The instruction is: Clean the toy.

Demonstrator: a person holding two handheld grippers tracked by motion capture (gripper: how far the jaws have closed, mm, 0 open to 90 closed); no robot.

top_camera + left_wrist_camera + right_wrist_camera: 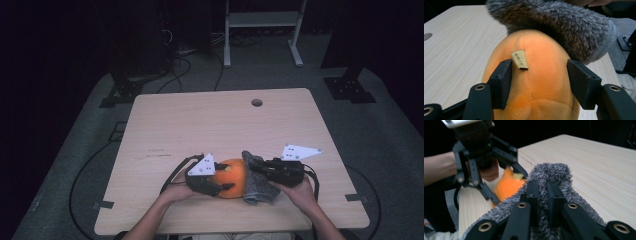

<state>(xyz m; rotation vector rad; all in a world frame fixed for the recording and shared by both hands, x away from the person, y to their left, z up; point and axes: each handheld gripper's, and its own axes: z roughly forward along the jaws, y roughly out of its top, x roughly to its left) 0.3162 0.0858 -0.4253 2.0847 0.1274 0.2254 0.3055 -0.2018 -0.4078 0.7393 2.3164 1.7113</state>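
An orange plush toy (233, 177) lies near the table's front edge, with a small paper tag (519, 60) on its seam. My left gripper (223, 178) holds it from the left, one pad pressed on each side of its rounded body (541, 50). A grey fuzzy cloth (256, 182) lies draped over the toy's right end and partly covers it. My right gripper (256, 167) is shut on a fold of that cloth (549, 173), the jaws nearly together in the pile. The right gripper view also has the left gripper (509, 187) around the orange toy.
The wooden table (200, 120) has a round cable hole (257, 102) near its far edge. A white rack (262, 30), cables (180, 65) and black stand bases (120, 92) sit on the grey floor behind it.
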